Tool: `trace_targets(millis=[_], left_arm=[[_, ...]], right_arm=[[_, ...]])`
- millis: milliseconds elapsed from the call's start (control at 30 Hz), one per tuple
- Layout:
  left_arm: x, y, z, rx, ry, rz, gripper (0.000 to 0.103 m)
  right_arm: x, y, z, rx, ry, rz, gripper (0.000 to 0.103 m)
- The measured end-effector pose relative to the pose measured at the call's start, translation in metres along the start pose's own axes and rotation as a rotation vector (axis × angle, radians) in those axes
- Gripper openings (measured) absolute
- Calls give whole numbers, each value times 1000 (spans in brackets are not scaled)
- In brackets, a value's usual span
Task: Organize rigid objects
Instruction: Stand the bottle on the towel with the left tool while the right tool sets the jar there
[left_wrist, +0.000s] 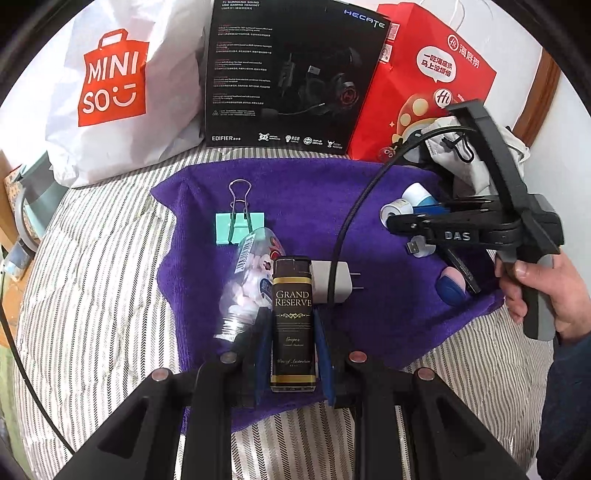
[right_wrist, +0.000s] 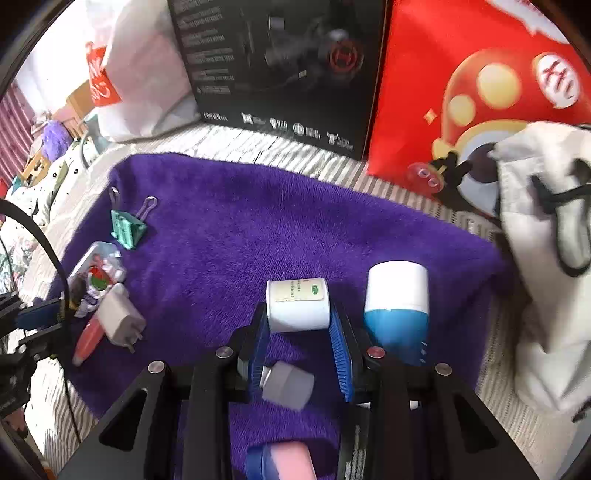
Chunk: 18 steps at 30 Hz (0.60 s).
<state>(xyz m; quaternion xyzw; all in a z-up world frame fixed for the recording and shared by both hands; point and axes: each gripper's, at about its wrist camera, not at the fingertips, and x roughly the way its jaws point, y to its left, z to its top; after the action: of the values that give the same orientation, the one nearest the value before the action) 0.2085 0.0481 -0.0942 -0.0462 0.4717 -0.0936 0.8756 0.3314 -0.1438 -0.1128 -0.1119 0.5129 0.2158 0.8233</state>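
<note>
Wine box (left_wrist: 293, 325) sits clamped in the left gripper (left_wrist: 290, 350) at the towel's (left_wrist: 306, 195) near edge; the right gripper (right_wrist: 299, 332) squeezes a white jar (right_wrist: 297, 304). Lift both straight, clear of neighbours.

Backdrop along the far edge: white shopping bag (left_wrist: 122, 92) with orange logo on the left, black headset box (left_wrist: 291, 74) upright in the middle, red paper bag (left_wrist: 424, 85) with a mushroom print on the right, all three side by side. White drawstring pouch (right_wrist: 546, 236) leans against the red bag. Underneath: purple towel (right_wrist: 258, 229) spread on a striped bedsheet (left_wrist: 96, 295).
</note>
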Motion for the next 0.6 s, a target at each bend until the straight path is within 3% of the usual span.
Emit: trace_targets(millis=[333,600], left_arm=[[-2,-7,3,11,-3,-19,22],[16,-47,14,83,23,-67,22]], right_arm=[[-67,1,-41,-8,-89,-7,33],[-98,-18,-96,51,-88,3,33]])
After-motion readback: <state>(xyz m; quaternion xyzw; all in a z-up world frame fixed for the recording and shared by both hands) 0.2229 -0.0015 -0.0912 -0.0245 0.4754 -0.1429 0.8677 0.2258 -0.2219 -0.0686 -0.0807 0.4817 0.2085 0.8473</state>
